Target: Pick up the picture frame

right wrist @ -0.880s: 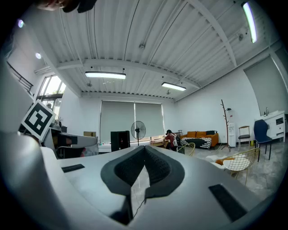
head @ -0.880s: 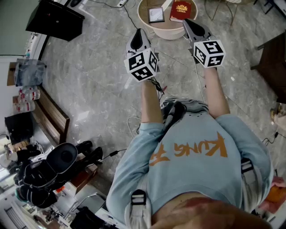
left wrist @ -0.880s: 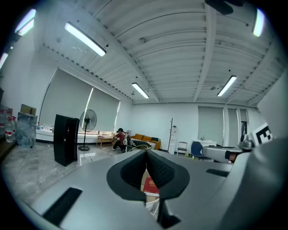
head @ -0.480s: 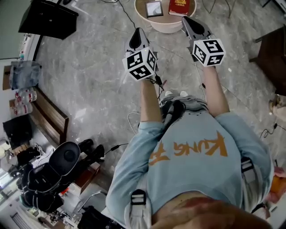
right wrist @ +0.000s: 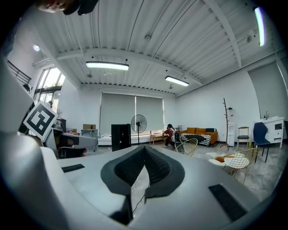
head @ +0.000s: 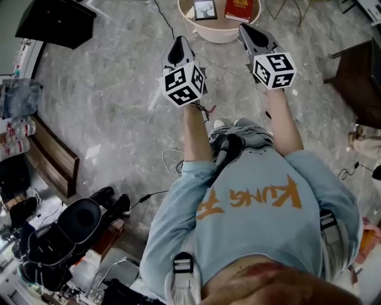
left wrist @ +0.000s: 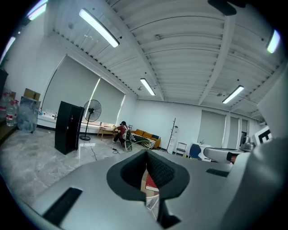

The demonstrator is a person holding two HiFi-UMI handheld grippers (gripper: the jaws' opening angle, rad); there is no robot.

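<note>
Lying flat, the picture frame (head: pixel 205 9) looks light, stiff (glass, perhaps); I'd pinch its rim. Left gripper (head: pixel 180 45) and right gripper (head: pixel 252 31): jaws together, empty.

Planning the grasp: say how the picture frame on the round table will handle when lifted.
The picture frame looks thin and rigid: probably stiff and light. Lying flat on the table, its edges may be hard to catch.

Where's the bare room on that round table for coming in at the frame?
The table is bare along its near rim, in front of the picture frame and the red book. Between those two only a narrow strip is free. Its far side is out of view.
</note>
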